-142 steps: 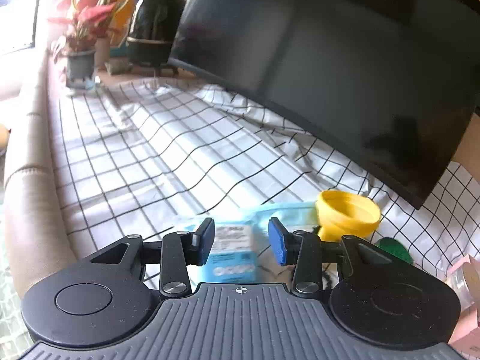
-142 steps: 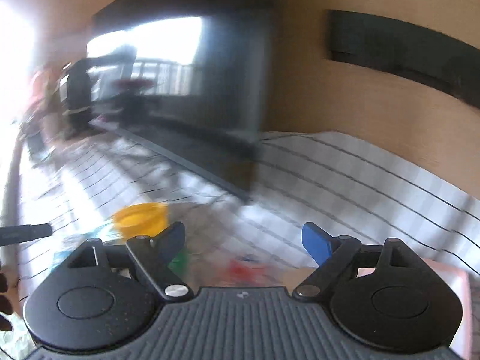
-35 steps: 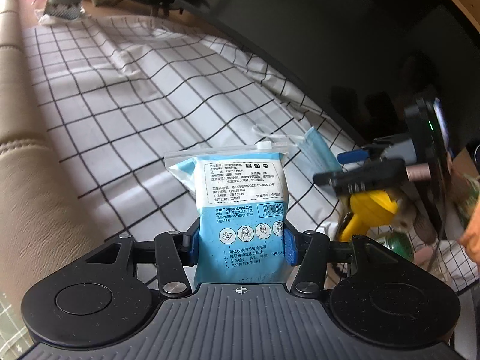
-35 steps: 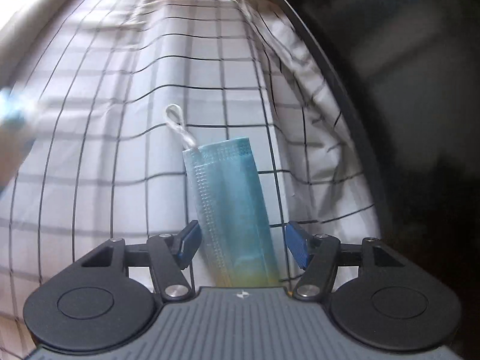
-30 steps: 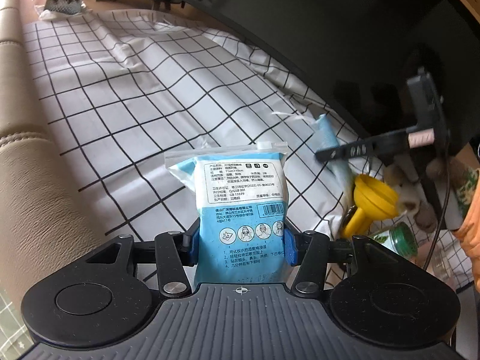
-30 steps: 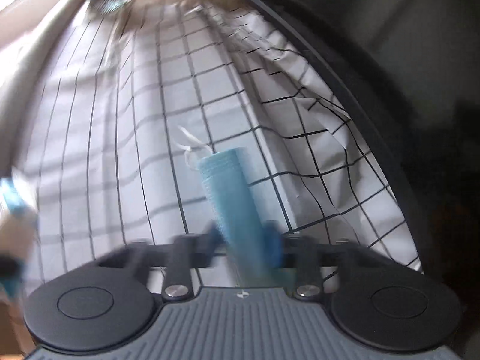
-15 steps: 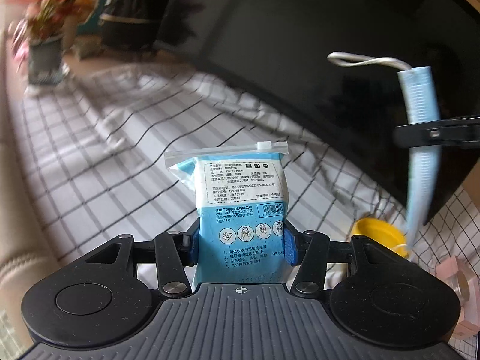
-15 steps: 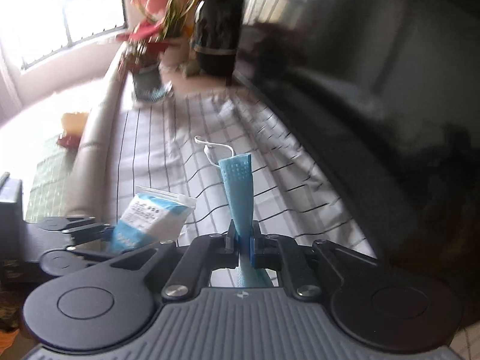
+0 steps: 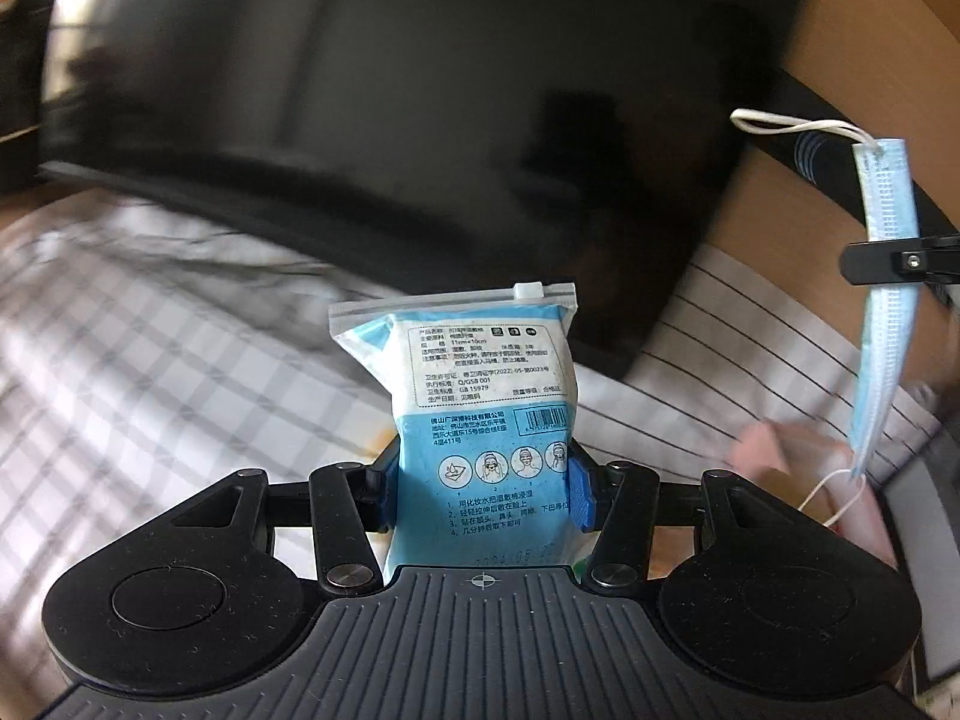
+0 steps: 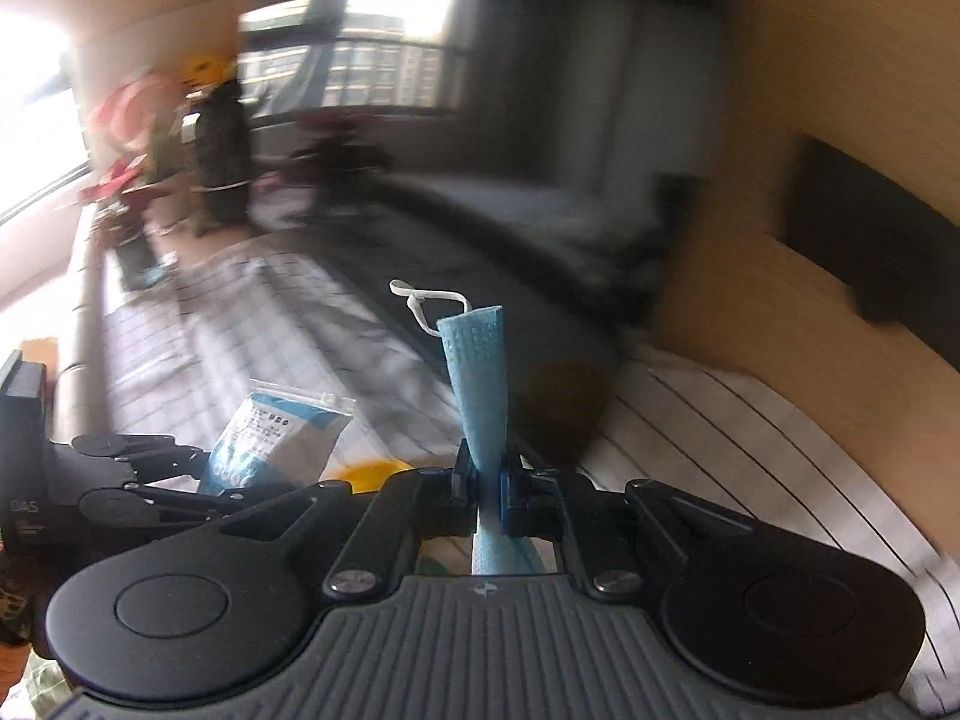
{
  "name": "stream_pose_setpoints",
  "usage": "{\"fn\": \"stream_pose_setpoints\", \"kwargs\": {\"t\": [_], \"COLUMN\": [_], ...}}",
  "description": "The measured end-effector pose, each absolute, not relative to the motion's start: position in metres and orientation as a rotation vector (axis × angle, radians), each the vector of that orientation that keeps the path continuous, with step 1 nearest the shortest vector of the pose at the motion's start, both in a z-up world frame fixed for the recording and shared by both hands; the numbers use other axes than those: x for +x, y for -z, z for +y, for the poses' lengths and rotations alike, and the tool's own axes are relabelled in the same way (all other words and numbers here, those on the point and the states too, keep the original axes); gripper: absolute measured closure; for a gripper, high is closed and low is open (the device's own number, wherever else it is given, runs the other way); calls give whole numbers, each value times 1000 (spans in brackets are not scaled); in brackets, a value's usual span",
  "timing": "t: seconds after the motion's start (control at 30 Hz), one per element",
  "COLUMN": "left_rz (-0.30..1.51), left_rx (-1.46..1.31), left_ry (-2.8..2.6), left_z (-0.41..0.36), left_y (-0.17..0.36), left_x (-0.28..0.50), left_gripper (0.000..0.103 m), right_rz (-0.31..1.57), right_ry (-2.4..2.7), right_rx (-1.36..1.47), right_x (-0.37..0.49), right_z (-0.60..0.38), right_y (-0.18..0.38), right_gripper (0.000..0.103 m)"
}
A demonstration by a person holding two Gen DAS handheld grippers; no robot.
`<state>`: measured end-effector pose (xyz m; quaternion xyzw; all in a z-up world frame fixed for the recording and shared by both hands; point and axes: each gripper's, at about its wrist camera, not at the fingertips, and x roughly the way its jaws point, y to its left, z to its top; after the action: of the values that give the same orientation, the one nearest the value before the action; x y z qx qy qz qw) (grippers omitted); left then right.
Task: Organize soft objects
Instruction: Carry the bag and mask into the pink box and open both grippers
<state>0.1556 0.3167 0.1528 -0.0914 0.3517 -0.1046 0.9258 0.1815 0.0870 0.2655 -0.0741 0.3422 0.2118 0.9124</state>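
The left gripper (image 9: 483, 489) clamps one glossy plastic zip pouch (image 9: 477, 396), blue below and white above, plump and printed with small text, a barcode and three round face drawings. It stands upright between the blue pads, clear of the checked cloth (image 9: 138, 372). The right gripper (image 10: 487, 489) pinches one pleated, papery blue face mask (image 10: 480, 372) folded into a narrow strip, its white elastic loop (image 10: 429, 300) curling off the top; the lower end is hidden behind the gripper body. Beyond lies a large dark glossy screen (image 9: 420, 108), heavily blurred. A yellow object (image 10: 369, 474) peeks out partly hidden; pinkish shapes at the left view's right edge are too smeared to name.
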Motion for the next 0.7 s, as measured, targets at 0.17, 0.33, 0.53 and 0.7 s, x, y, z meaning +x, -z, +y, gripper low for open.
{"fn": "stream_pose_setpoints", "kwargs": {"t": [0.17,0.33,0.53,0.7], "left_rz": [776,816,855,880], "left_rx": [-130,-85,-43,5], "left_ry": [339,439,522,580], "left_z": [243,176,106,51], "left_y": [-150,-143,-133,-126], "left_x": [165,161,155,153], "left_gripper": [48,48,48,48], "right_rz": [727,732,745,685], "right_ry": [-301,-180,-48,26], "right_rx": [-105,-40,6,32], "right_x": [160,142,128,111], "right_z": [14,-55,-116,-162], "right_y": [-252,-236,-213,-204], "right_gripper": [96,96,96,96]}}
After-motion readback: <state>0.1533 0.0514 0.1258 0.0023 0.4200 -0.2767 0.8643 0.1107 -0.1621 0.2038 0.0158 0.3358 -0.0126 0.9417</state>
